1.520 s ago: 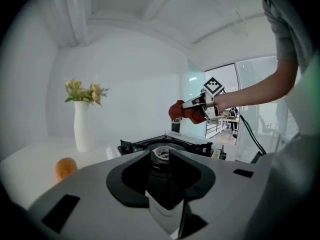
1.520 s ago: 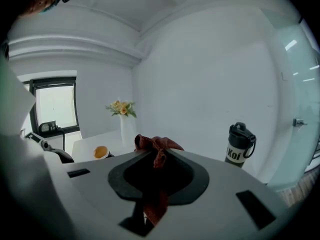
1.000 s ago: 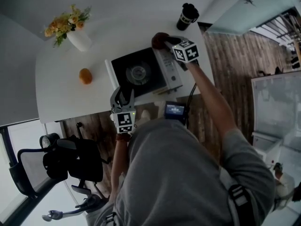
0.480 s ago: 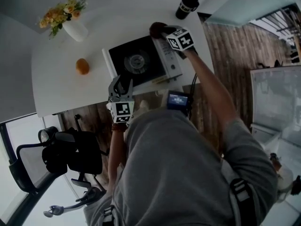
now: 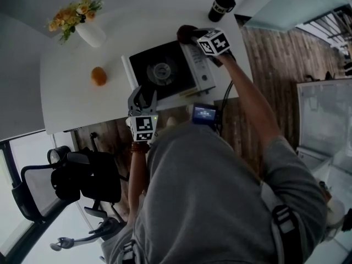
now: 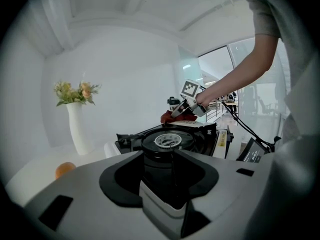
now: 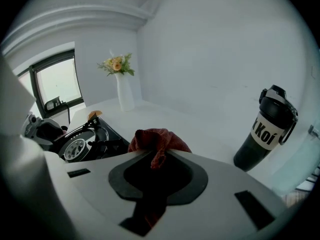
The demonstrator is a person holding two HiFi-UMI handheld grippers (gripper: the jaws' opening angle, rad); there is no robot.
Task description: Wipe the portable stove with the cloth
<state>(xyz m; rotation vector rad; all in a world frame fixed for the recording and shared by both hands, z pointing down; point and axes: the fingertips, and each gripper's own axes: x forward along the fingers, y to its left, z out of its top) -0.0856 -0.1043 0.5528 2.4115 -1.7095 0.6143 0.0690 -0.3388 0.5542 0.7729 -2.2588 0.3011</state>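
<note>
The portable stove (image 5: 165, 73) is black with a round burner and a silver right side, and it stands near the table's front edge. A dark red cloth (image 5: 186, 33) lies bunched at the stove's far right corner. My right gripper (image 5: 194, 37) is shut on the cloth (image 7: 159, 139), a fold of which hangs between its jaws, and they have just closed a little tighter. My left gripper (image 5: 142, 93) hovers at the table's near edge in front of the stove (image 6: 172, 139). It is open and holds nothing.
A black bottle (image 5: 221, 5) stands at the table's far right, close behind the cloth. A white vase of flowers (image 5: 82, 26) and an orange (image 5: 99, 76) sit to the stove's left. A small screen device (image 5: 204, 113) hangs off the front edge. An office chair (image 5: 71, 183) is at lower left.
Only the head view has shifted slightly. Both grippers keep their places relative to the stove, and the cloth stays in the right gripper.
</note>
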